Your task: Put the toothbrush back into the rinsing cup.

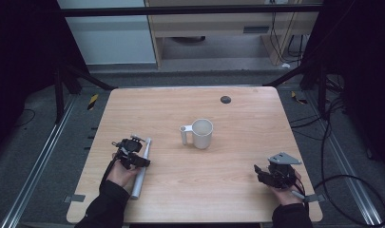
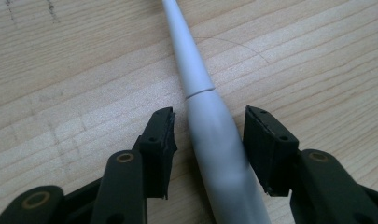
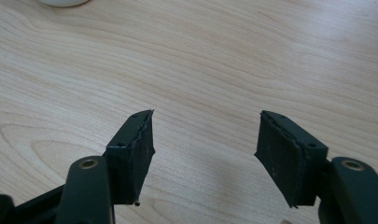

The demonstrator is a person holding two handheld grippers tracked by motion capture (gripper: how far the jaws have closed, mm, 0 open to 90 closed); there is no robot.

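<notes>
While the left gripper [image 2: 207, 140] straddles the white wand [image 2: 210, 135] at the table's [image 1: 237, 156] eight o'clock, its jaws are half open, with slim gaps on both sides and neither pad touching. At four o'clock, the right gripper [image 3: 205, 154] hovers wide open and empty over bare wood. A white mug [image 1: 198, 133] stands near centre, well apart from both, and a dark disc [image 1: 225, 99] lies toward twelve.

We see a lab recording bay. Dark curtains [image 1: 19, 42], floor rails [image 1: 35, 156] and loose cables [image 1: 323, 142] ring our wooden table [image 1: 237, 156].
</notes>
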